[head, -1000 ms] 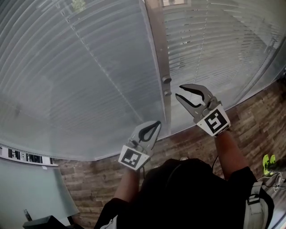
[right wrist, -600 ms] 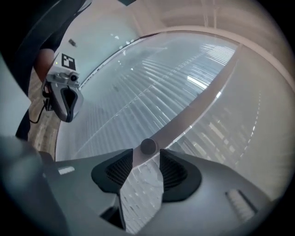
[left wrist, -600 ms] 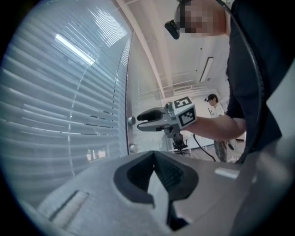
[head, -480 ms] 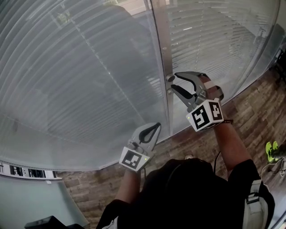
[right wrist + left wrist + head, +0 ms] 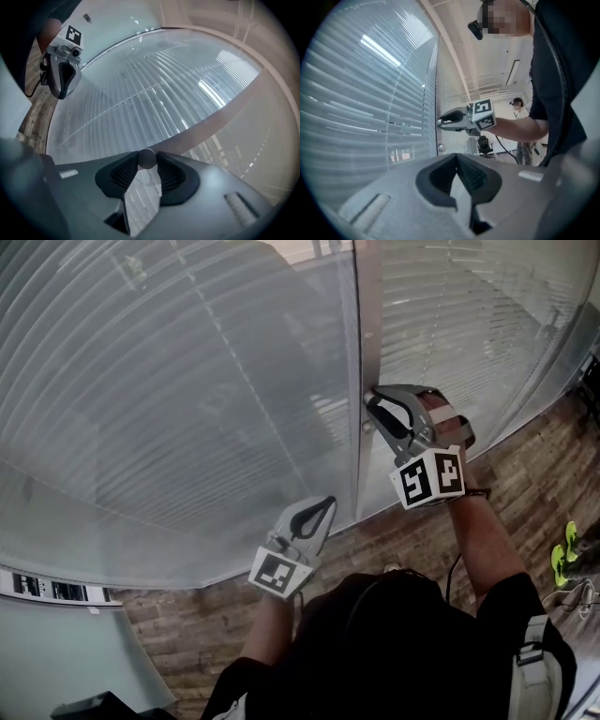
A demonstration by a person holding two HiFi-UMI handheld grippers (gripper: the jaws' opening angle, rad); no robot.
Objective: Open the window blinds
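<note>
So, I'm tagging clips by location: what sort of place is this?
Probably an office: tall glazed panels with slatted blinds, an office chair in the room behind, and a long ceiling light overhead.

It looks like an office to me: from ten to two o'clock runs a tall glazed partition with slatted blinds [image 5: 187, 381] behind the glass. A slim metal post [image 5: 360, 352] stands between the panes, and a brown plank floor [image 5: 178, 615] lies at its foot. In the left gripper view, at about one o'clock past the glass, I can see white walls, a black desk chair [image 5: 483, 145], a long ceiling strip light [image 5: 515, 72] and another person [image 5: 524, 149] standing.
</note>
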